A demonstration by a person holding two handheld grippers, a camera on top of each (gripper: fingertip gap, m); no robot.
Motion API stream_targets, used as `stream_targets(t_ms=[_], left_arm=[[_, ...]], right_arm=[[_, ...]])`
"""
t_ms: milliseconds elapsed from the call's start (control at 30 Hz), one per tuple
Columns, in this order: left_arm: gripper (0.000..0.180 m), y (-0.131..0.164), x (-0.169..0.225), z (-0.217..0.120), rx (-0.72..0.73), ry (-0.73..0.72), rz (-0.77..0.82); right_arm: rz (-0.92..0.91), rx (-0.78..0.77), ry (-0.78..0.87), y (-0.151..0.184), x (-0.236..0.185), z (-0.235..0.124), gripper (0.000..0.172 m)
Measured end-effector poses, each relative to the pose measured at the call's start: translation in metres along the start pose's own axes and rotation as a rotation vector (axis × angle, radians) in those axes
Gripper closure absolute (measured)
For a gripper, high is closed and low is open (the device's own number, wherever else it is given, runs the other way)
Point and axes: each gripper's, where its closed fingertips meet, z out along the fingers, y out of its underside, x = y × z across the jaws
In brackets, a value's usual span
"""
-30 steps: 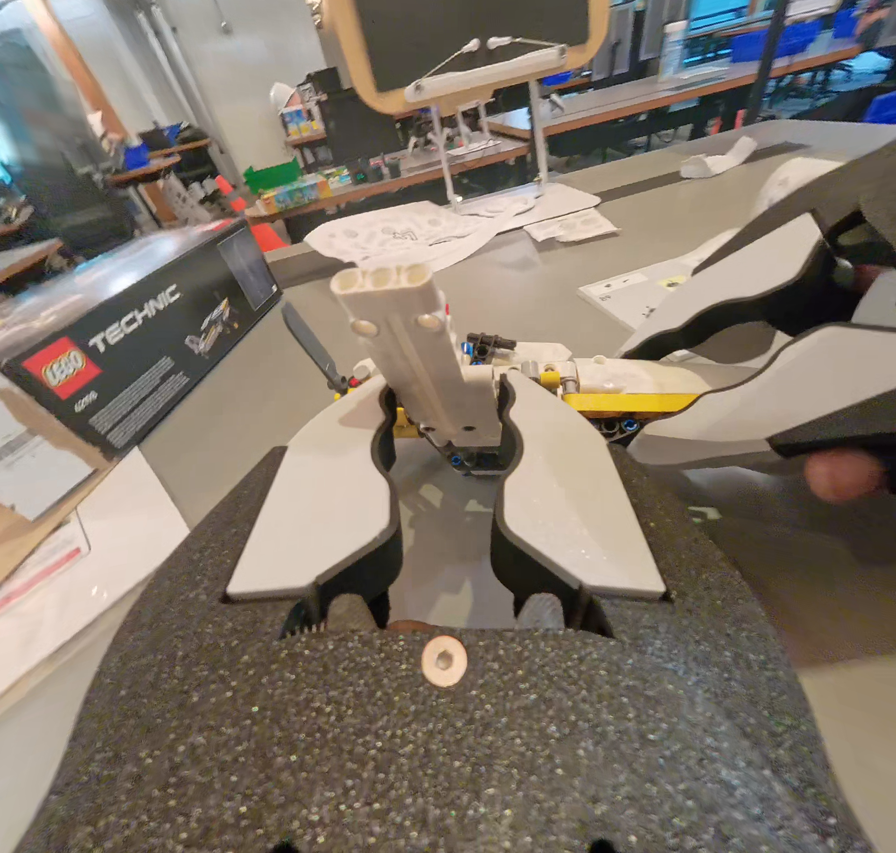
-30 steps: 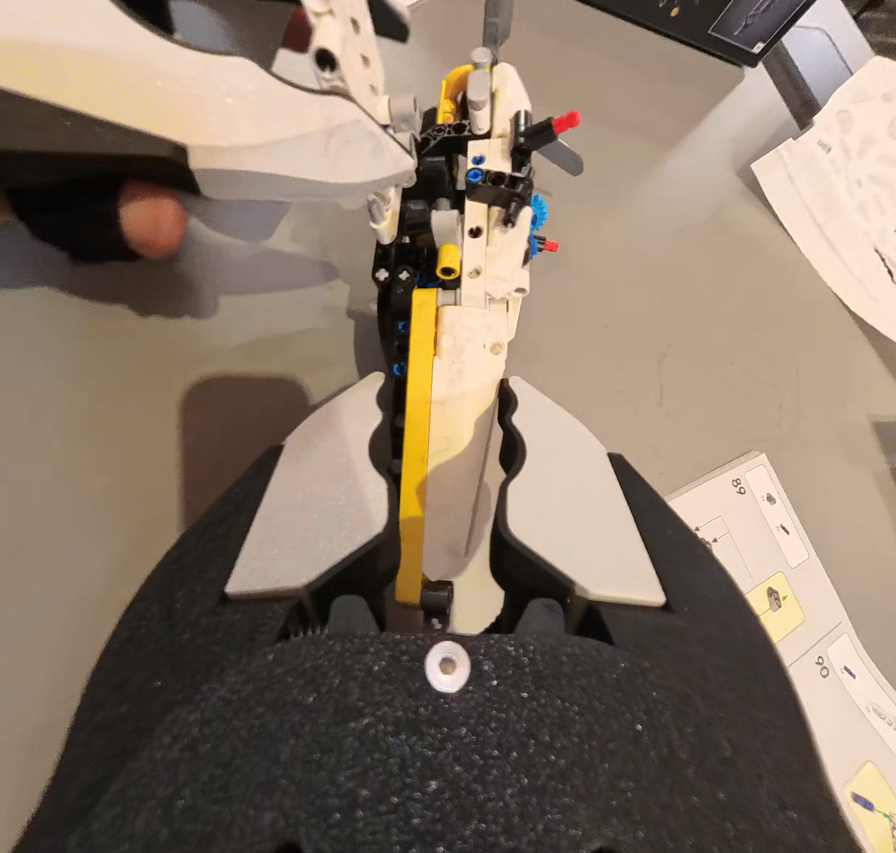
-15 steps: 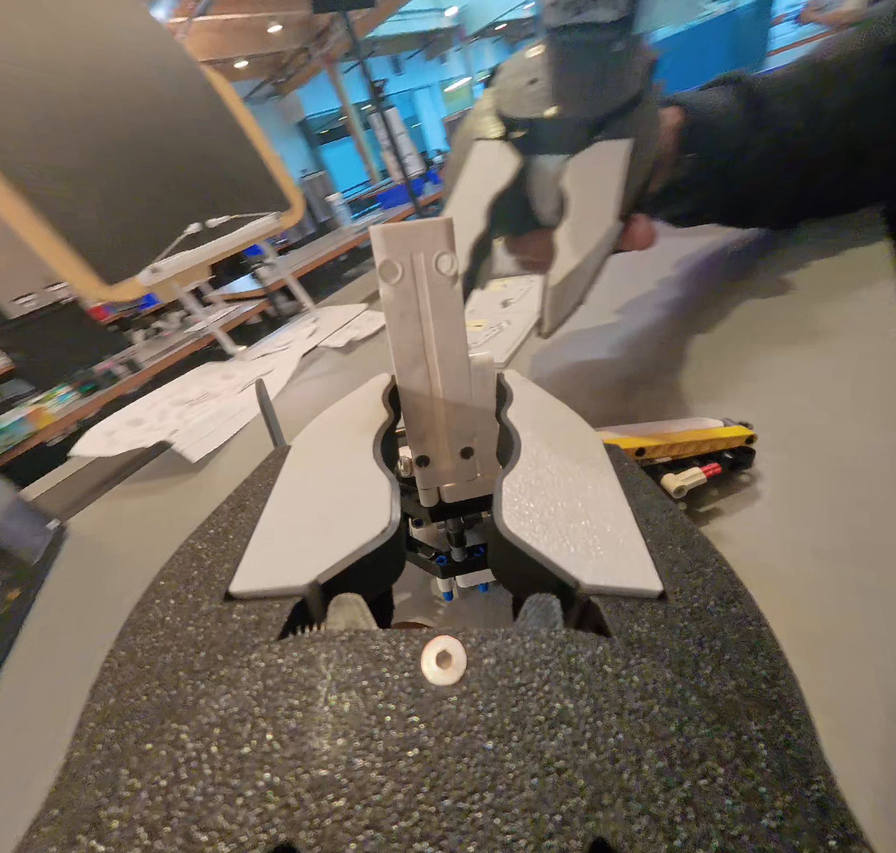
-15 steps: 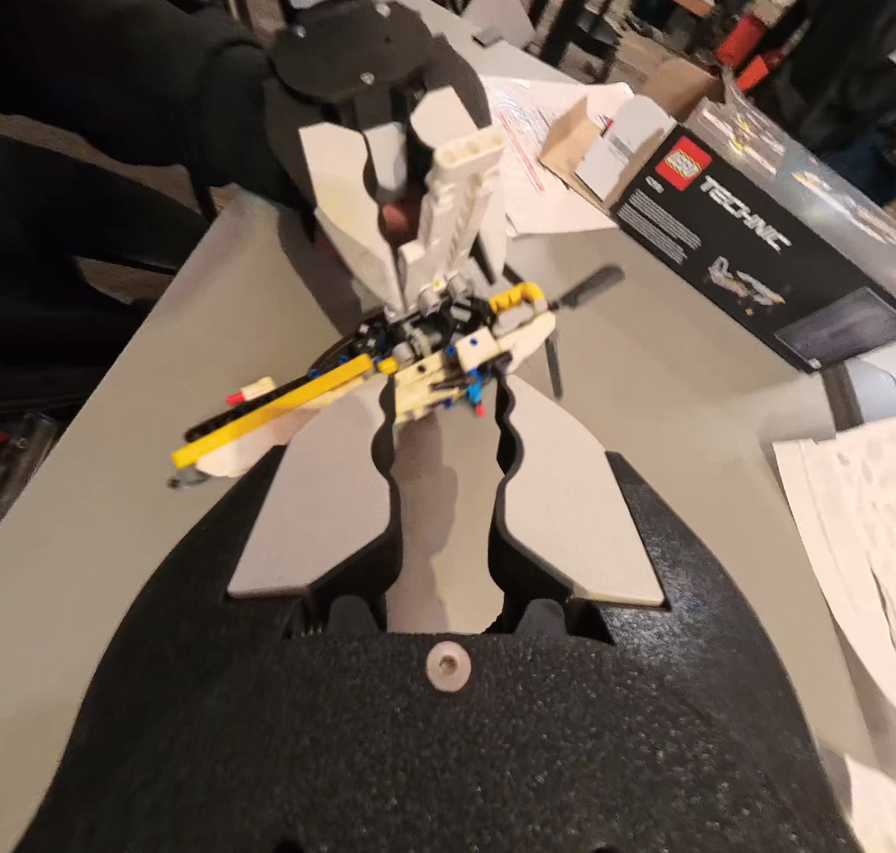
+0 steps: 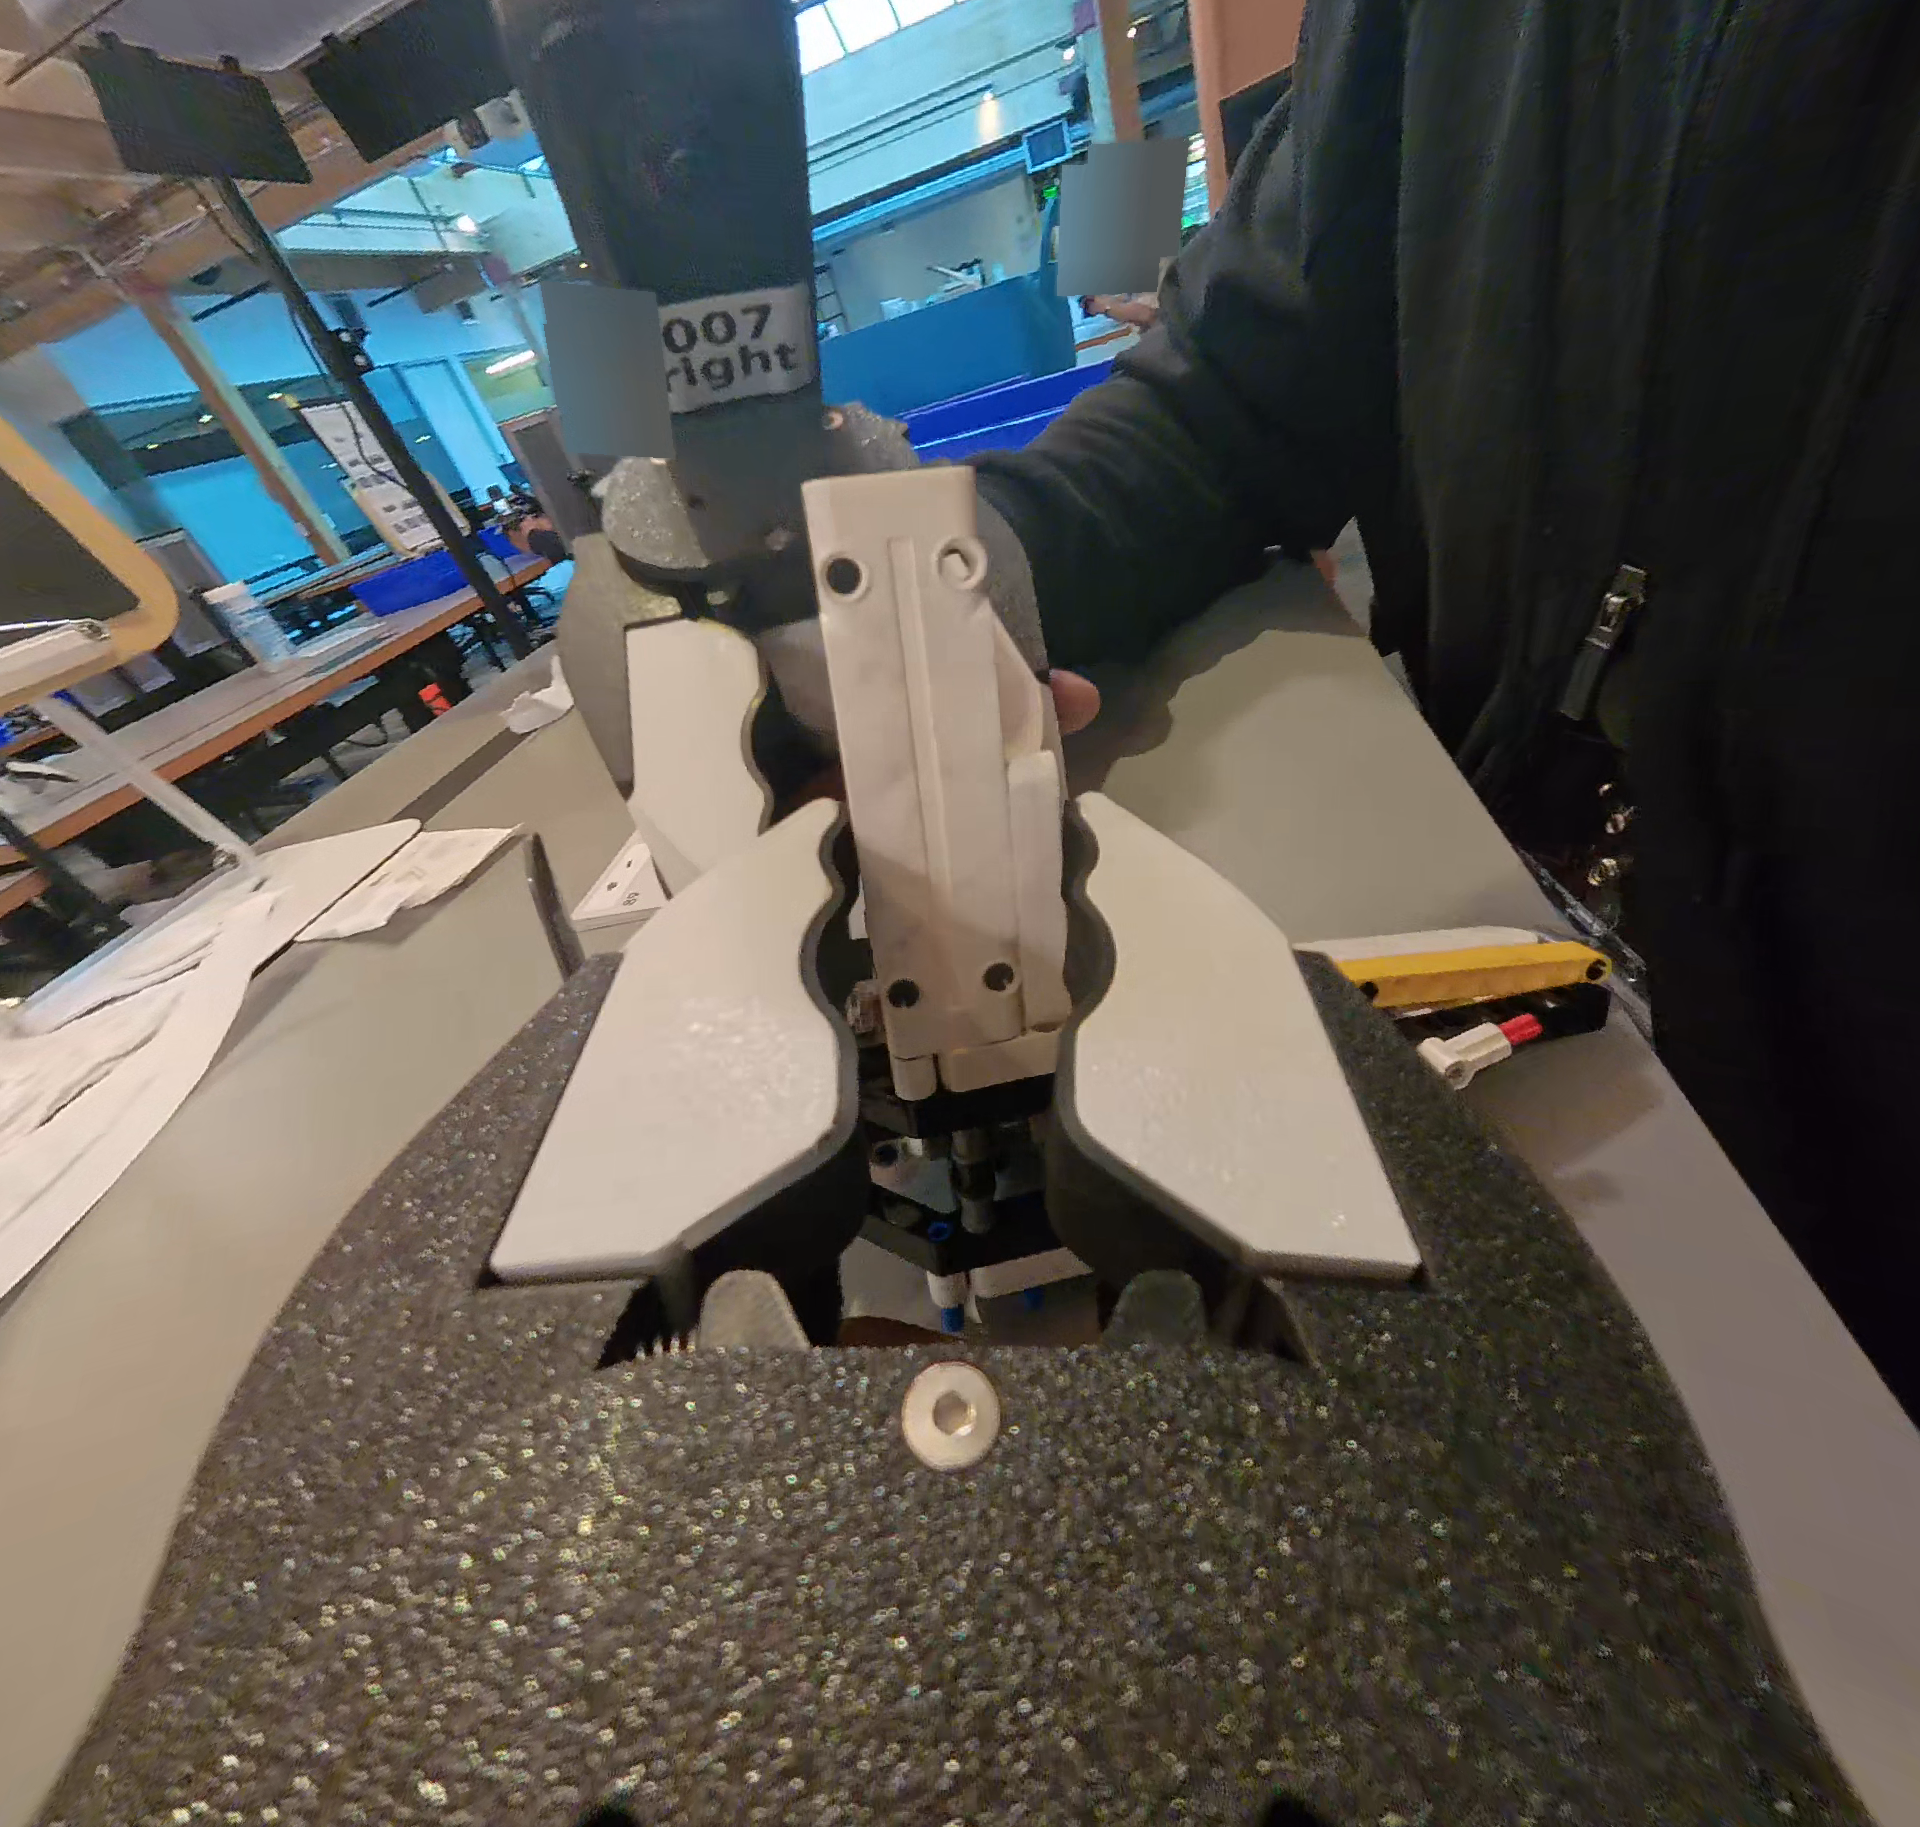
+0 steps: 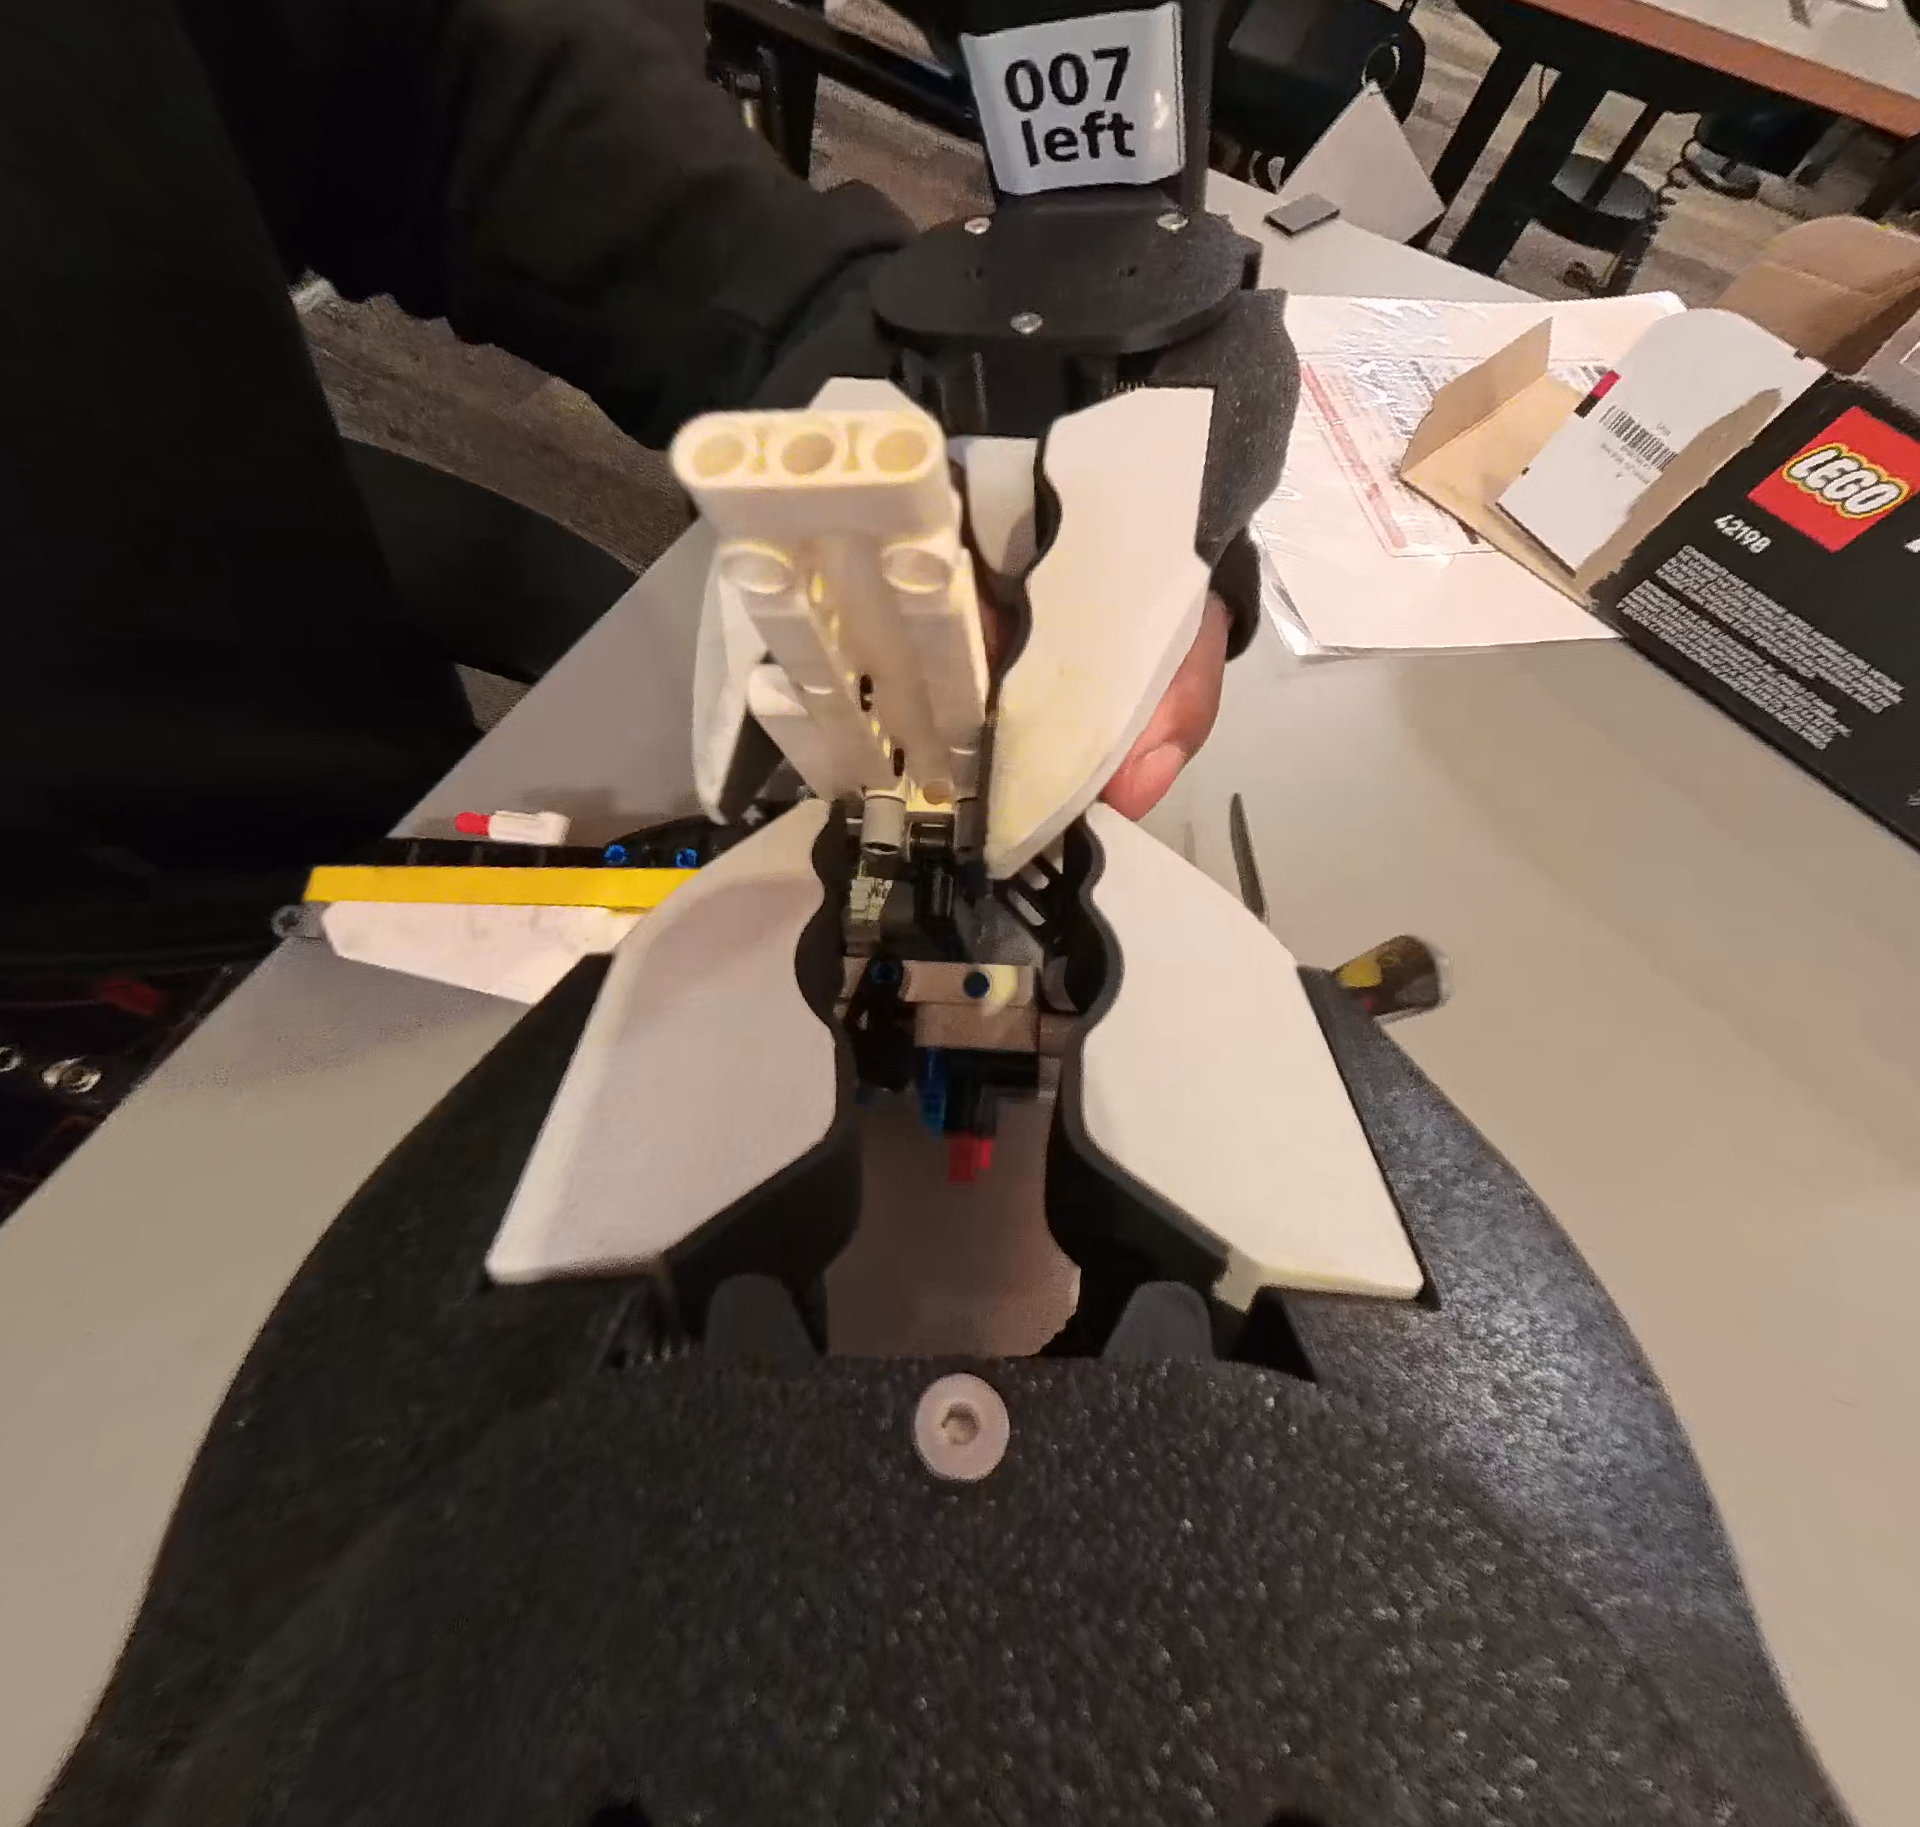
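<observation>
My left gripper [image 5: 956, 811] is shut on the upright white panel [image 5: 925, 738] of a toy brick model, with both pads against its sides. The model's black, grey and blue body [image 5: 966, 1154] hangs between the fingers below it. The yellow-and-white tail [image 5: 1475, 972] reaches out to the right, low over the grey table [image 5: 1299, 738]. My right gripper [image 6: 956, 821] faces the left one, open, with its fingers either side of the body [image 6: 966, 1008] and small gaps showing. The panel [image 6: 852, 614], the left gripper's fingers [image 6: 1101, 634] and the tail [image 6: 488, 889] also show there.
A person in a dark jacket [image 5: 1662, 427] stands close at the table's right edge. A black toy box [image 6: 1818, 572], a cardboard piece [image 6: 1507, 447] and paper sheets [image 6: 1403, 489] lie on the table beyond. More sheets [image 5: 156, 998] lie at left. A dark blade [image 6: 1244, 863] sticks out beside the right finger. Only a small space, under 4 cm, lies between the two pairs of fingers. The cardboard piece [image 6: 1507, 447] is about equally far from each gripper, around 35 cm.
My right gripper let go of the model's tail, swung round to face the left gripper and now flanks the body. My left gripper kept the white panel and turned toward the person.
</observation>
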Motion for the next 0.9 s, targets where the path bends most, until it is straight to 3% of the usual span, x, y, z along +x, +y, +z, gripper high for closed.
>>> stream_targets(t_ms=[233, 400, 533, 733, 900], left_arm=[[0.141, -0.003, -0.001, 0.007, 0.040, 0.041, -0.011], [0.142, 0.001, -0.015, 0.007, 0.004, -0.084, -0.030], [0.142, 0.009, -0.031, 0.007, -0.100, -0.297, -0.052], [0.140, 0.018, -0.054, -0.005, -0.359, -0.804, -0.215], [0.145, 0.015, -0.059, -0.006, -0.421, -1.036, -0.289]], right_arm=[[0.024, 0.016, -0.047, 0.006, 0.000, 0.001, 0.139], [0.062, 0.014, 0.023, 0.012, 0.008, -0.005, 0.140], [0.105, -0.030, 0.117, 0.021, 0.020, -0.014, 0.140], [0.243, -0.081, 0.305, 0.034, 0.041, -0.025, 0.140], [0.273, -0.102, 0.397, 0.034, 0.043, -0.026, 0.141]])
